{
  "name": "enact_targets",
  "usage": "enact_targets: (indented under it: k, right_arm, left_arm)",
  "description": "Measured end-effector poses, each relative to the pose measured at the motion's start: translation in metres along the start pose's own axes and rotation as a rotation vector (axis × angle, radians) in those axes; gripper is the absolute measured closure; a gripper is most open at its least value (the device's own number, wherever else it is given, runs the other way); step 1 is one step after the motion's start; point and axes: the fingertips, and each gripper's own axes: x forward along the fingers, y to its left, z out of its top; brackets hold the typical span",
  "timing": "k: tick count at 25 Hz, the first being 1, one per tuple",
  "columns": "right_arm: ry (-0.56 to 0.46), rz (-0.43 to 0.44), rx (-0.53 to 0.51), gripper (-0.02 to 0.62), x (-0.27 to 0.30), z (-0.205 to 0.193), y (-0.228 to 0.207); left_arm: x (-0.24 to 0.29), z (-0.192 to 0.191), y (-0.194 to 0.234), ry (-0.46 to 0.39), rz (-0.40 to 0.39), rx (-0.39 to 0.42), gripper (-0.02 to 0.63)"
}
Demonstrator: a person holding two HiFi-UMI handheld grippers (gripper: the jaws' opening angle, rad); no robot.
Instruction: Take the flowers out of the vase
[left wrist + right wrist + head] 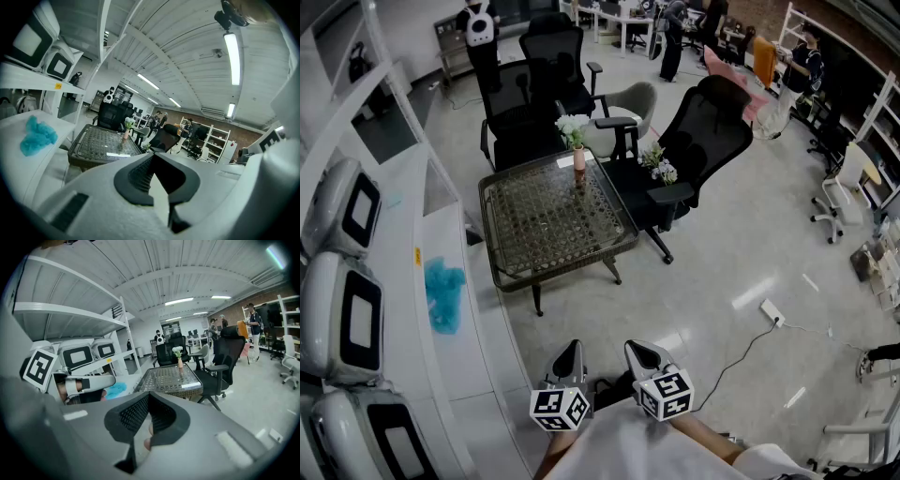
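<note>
Holding our left tool and right tool shut and empty at bottom centre, we see the flowers standing in the vase at the table's far edge, well apart from both. Black chairs crowd its far and right sides; a blue cloth lies at left.

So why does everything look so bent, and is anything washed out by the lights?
Head view: the wide lens bows the white shelf at left, and lights glare off the glossy floor. Left gripper view: dark rounded corners, and the ceiling tube light is blown out white. Right gripper view: the shelf beams curve, yet the distant vase is fairly clear.
</note>
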Motion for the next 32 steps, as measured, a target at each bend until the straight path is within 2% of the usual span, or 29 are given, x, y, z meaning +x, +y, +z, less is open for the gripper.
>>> enact_targets:
  k: [12, 22, 27, 32]
  right_arm:
    - [-0.026, -0.031, -0.01, 0.591, 0.0, 0.01, -0.014]
    - [-0.017, 0.014, 0.024, 0.589, 0.023, 0.017, -0.027]
    - [-0.004, 0.051, 0.048, 0.589, 0.045, 0.027, -0.039]
    - [-0.011, 0.07, 0.053, 0.589, 0.068, 0.044, -0.058]
  left_arm:
    - [0.029, 0.008, -0.008, 0.008, -0.028, 0.049, 0.606]
    - [0.05, -0.004, -0.003, 0.073, -0.009, 0.063, 0.606]
    - [0.074, 0.012, 0.003, 0.05, 0.013, 0.066, 0.606]
    - [0.109, 0.023, 0.007, 0.072, 0.004, 0.081, 0.605]
